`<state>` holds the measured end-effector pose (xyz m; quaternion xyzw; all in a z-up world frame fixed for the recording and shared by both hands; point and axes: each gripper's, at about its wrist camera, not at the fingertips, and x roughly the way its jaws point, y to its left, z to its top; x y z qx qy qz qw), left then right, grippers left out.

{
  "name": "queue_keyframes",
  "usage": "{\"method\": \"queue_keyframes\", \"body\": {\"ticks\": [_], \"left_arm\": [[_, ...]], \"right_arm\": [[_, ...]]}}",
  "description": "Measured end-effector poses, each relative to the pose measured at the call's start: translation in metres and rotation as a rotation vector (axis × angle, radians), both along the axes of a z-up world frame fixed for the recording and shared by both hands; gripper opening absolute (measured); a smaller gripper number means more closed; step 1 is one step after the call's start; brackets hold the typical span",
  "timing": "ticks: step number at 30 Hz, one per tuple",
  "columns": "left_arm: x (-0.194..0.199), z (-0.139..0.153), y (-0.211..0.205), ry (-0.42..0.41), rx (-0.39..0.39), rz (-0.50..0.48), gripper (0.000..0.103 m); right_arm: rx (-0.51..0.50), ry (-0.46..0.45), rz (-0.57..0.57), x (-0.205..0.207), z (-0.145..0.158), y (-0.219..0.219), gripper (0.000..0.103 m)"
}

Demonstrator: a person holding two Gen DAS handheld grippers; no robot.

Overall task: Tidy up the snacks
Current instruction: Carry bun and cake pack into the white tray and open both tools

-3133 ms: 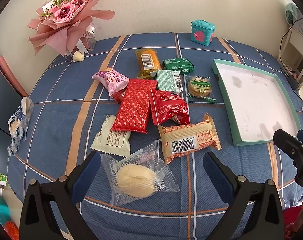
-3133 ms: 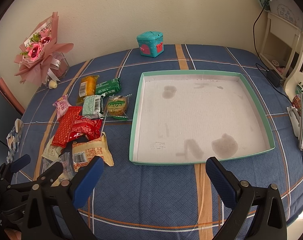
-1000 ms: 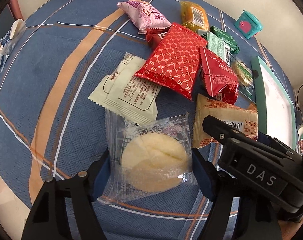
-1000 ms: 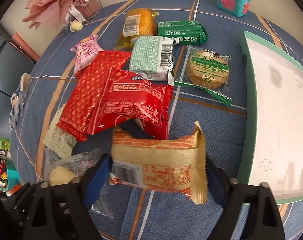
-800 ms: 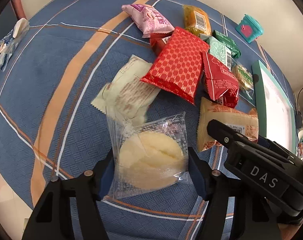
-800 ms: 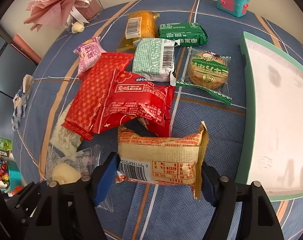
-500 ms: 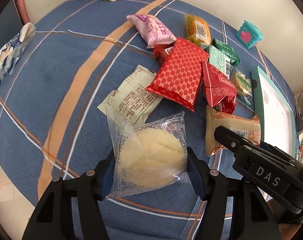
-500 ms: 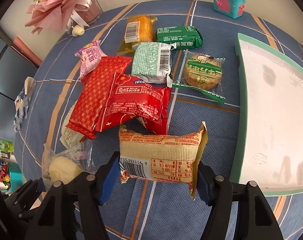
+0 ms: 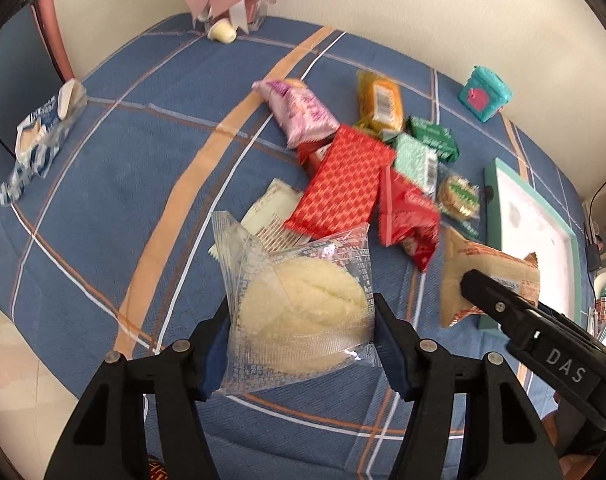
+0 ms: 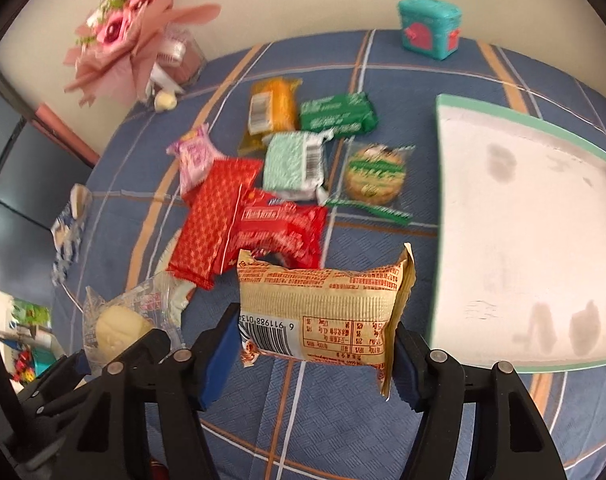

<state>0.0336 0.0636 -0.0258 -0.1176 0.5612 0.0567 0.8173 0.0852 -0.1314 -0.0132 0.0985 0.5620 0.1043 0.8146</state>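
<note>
Both snacks hang clear of the desk. The left gripper (image 9: 301, 334) has its jaws pinched on the clear-wrapped bun (image 9: 299, 312), soft and crushable; the right gripper (image 10: 317, 354) clamps the tan packet (image 10: 319, 318) by its ends, light, crinkly, slippery film.

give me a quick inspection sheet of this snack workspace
surface: blue plaid tablecloth, orange and white stripes.
job's things: clear-wrapped pale round bun and tan barcoded cake packet both lifted; red, pink, orange and green packets piled; white tray with mint-green rim holds nothing.
clutter: teal toy box, pink paper bouquet, blue-white wrapper.
grippers: left gripper shut on the bun; right gripper shut on the cake packet.
cables: black cable at far right edge.
surroundings: cream wall.
</note>
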Motion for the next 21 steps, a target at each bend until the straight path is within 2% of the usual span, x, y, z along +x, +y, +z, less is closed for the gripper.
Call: {"method": "queue_keyframes", "body": {"ticks": [11, 15, 21], "left_arm": [[0.040, 0.039, -0.078, -0.059, -0.001, -0.133, 0.065], [0.060, 0.042, -0.115, -0.075, -0.015, -0.191, 0.065], [0.092, 0.032, -0.167, -0.084, -0.043, -0.261, 0.066]], "right_arm": [[-0.037, -0.054, -0.283, 0.008, 0.021, -0.096, 0.070], [-0.008, -0.049, -0.387, 0.012, 0.015, -0.131, 0.070], [0.014, -0.027, -0.500, 0.023, 0.001, -0.169, 0.070]]}}
